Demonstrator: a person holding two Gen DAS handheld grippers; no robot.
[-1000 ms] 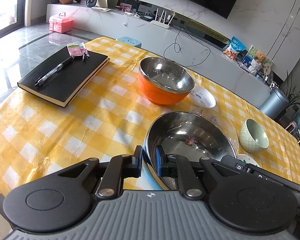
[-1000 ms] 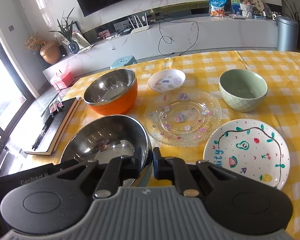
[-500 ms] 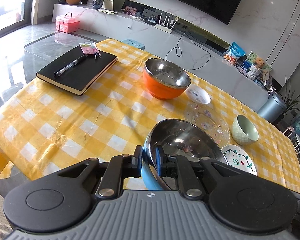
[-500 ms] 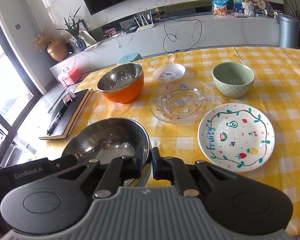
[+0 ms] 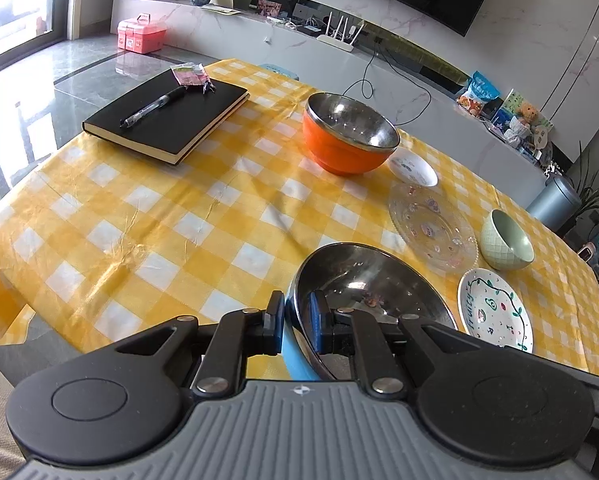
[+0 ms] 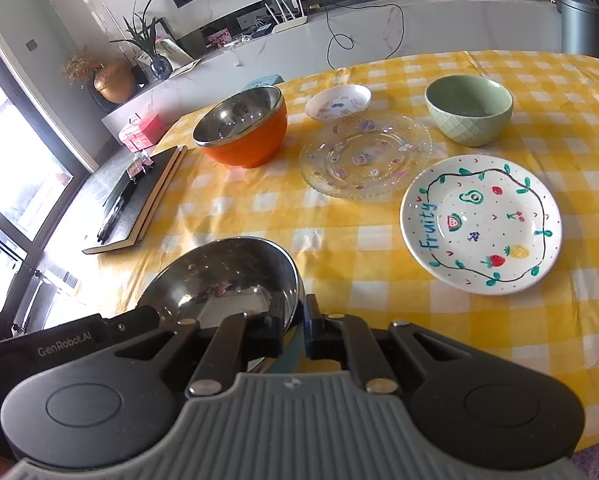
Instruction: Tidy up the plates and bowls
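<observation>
The blue-walled round bowl with a stainless steel lining (image 5: 363, 292) is carried above the near edge of the table, mouth up and tipped slightly, with no long axis, its rim clamped on opposite sides by the left gripper (image 5: 296, 322) and the right gripper (image 6: 295, 330), each with one finger inside and one outside. The table under a yellow-and-white checked cloth (image 6: 339, 224) stands in a living room with a marble-look wall, a low white console (image 5: 259, 36) and a grey tiled floor. Legible writing: "Fruity" on the white fruit-painted plate (image 6: 481, 224) and "GenRobot.AI" on the left gripper's body in the right view.
</observation>
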